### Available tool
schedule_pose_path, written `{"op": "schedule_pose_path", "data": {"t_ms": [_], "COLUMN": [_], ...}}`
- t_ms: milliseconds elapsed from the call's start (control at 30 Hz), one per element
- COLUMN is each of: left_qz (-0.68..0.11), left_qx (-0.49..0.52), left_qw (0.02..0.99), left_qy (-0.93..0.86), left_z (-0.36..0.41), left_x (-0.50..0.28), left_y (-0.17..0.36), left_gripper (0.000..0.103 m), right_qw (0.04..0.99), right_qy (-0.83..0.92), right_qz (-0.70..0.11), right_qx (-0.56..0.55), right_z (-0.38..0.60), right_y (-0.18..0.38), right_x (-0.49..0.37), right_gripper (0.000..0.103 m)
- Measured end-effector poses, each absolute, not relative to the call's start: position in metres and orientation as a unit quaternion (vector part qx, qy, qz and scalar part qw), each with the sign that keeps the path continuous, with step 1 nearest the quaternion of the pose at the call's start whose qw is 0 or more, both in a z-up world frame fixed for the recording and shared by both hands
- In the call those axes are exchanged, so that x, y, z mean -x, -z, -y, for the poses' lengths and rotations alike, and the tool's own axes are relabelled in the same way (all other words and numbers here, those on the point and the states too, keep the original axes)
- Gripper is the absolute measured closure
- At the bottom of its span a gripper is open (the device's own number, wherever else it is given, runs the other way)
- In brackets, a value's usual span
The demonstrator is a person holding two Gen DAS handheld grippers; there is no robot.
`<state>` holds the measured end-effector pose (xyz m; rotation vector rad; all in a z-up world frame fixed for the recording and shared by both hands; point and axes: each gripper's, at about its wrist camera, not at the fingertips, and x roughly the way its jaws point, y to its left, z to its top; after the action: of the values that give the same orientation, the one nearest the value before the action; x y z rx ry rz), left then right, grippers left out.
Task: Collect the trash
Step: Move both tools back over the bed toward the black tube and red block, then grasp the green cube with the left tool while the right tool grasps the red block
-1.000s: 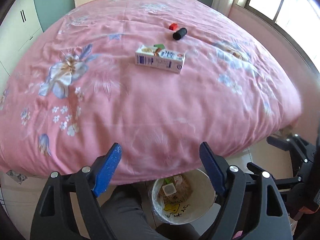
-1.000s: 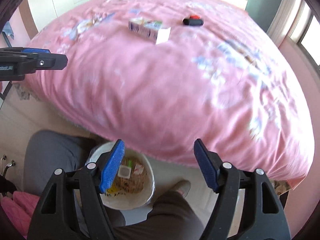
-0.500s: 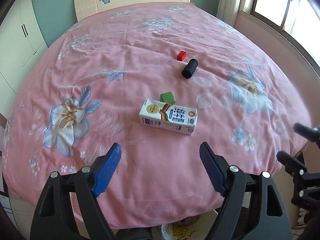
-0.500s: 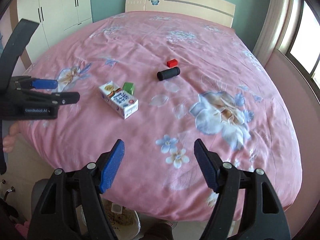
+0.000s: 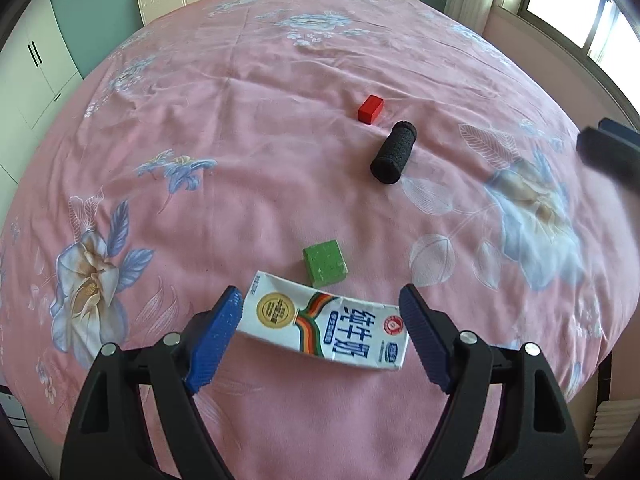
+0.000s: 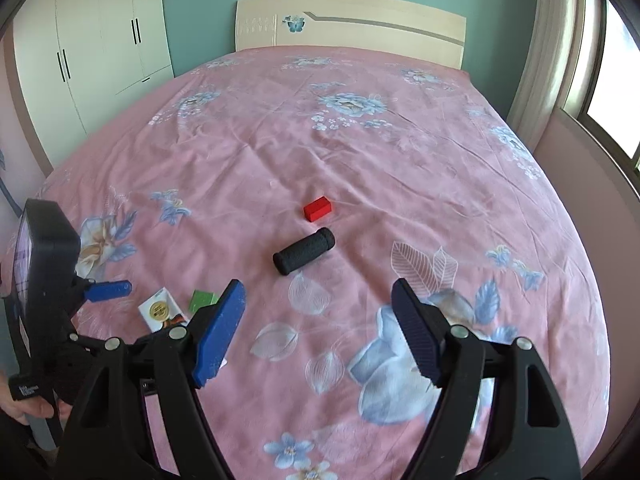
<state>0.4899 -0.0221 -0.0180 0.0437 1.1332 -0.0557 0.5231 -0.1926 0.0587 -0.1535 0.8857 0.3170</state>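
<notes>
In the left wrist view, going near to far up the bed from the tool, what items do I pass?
Left tool open around the milk carton → green block → black cylinder → red block.

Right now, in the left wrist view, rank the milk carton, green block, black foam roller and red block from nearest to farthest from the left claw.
1. Milk carton, between the claw's fingers.
2. Green block, just behind the carton.
3. Black foam roller, farther, to the right.
4. Red block, farthest.

A green block [image 5: 324, 266] is sitting just beyond the milk carton [image 5: 325, 331], crowding its far side. Open bedspread [image 5: 248, 168] is lying between it and the far black roll [image 5: 394, 151].
</notes>
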Motion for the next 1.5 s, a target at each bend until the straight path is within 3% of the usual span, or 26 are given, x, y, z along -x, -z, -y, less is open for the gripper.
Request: {"op": "schedule_pose_path", "data": {"t_ms": [433,533,600,800,867,900,1000,1500], "left_qz": [-0.578,-0.586,-0.604,-0.607,-0.607,-0.605,-0.597,-0.570], "left_qx": [-0.039,-0.052,-0.049,-0.049,-0.051,-0.051,-0.042,-0.057], "left_qw": [0.815,0.808,0.795,0.792,0.792,0.794,0.799,0.819], "left_qy": [0.002,0.016,0.032,0.044,0.041,0.040,0.054,0.045], "left_z": [0.027,0.034,0.039,0.032,0.031,0.030,0.028,0.024], "left_x": [-0.543,-0.550,-0.556,-0.555,-0.558,-0.559,-0.557,-0.546], "left_y": [0.072,0.078,0.085,0.094,0.095,0.095,0.090,0.054], "left_gripper": [0.021,0.028,0.041,0.048,0.051,0.060,0.067,0.068], "right_qw": [0.855,0.836,0.825,0.807,0.803,0.801,0.801,0.822], "right_qy": [-0.159,-0.168,-0.178,-0.187,-0.192,-0.195,-0.207,-0.169], "right_qz": [-0.469,-0.488,-0.500,-0.510,-0.518,-0.524,-0.531,-0.516], "right_qx": [0.155,0.184,0.194,0.232,0.223,0.213,0.183,0.172], "right_z": [0.143,0.127,0.118,0.101,0.101,0.103,0.107,0.124], "right_y": [0.025,0.055,0.072,0.109,0.116,0.120,0.123,0.078], "right_x": [-0.684,-0.712,-0.726,-0.742,-0.747,-0.749,-0.752,-0.715], "right_gripper": [0.028,0.028,0.028,0.028,0.031,0.039,0.059,0.059]}}
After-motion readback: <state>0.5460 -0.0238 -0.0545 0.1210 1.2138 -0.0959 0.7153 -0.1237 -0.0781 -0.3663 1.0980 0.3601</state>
